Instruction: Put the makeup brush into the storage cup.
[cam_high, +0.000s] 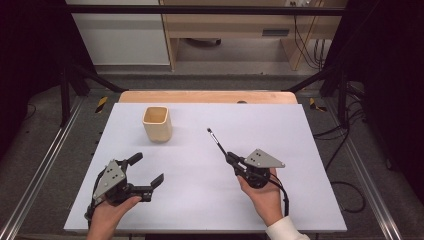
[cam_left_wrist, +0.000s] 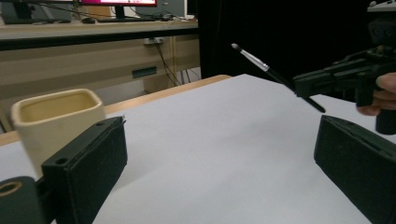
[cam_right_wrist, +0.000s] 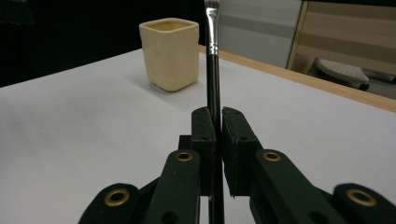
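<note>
A thin black brush (cam_high: 217, 141) with a silver ferrule and small bristle tip points away from me toward the table's middle. My right gripper (cam_high: 232, 159) is shut on its handle; in the right gripper view the brush (cam_right_wrist: 213, 70) rises straight from between the closed jaws. A cream square cup (cam_high: 157, 123) stands upright at the back left, and it shows beyond the brush in the right gripper view (cam_right_wrist: 169, 52). My left gripper (cam_high: 148, 171) is open at the front left, nothing between its pads. The left gripper view shows the cup (cam_left_wrist: 53, 119) behind its left jaw and the brush (cam_left_wrist: 275, 74) to the right.
A white sheet (cam_high: 200, 200) covers the wooden table (cam_high: 207, 96). Black frame bars and cables run along both sides of the table. Desks and a monitor stand beyond the far edge.
</note>
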